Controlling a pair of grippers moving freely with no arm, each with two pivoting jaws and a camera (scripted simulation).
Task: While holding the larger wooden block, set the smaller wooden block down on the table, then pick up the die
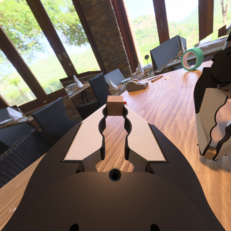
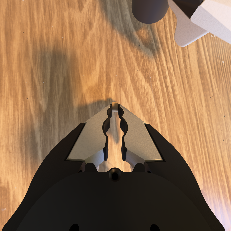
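Between the fingertips of the left gripper (image 1: 115, 108), in its own wrist view, sits the larger wooden block (image 1: 115, 107), pinched at its sides and carried clear above the table (image 1: 162, 112). Just behind the block's right edge a sliver of red peeps out: the die (image 1: 125, 103), resting on the table beyond the block, mostly hidden by it. Far past the block lie a grey tape dispenser (image 1: 136, 85), a pencil (image 1: 157, 78) and, farther right, a green tape roll (image 1: 192, 58) standing on edge. To the right of the block and nearer the camera the right gripper (image 1: 211, 154) hangs nose-down, clamped on the smaller wooden block (image 1: 210, 154), whose lower corner looks very near the table (I cannot tell whether it touches).

From the right wrist view, the right gripper (image 2: 115, 107) points straight down at the table (image 2: 50, 62), its jaws closed on the smaller wooden block (image 2: 114, 107), a pale sliver at the tips with its shadow close beneath. Part of the left gripper (image 2: 195, 22) shows well beyond that block, toward the upper right.

My reading: the set-down step is in hand and nearly finished. The next move calls for lowering the last bit until the small block sits flat, parting the jaws, lifting straight away, then travelling to the die behind the larger block, all while the left grip holds firm.
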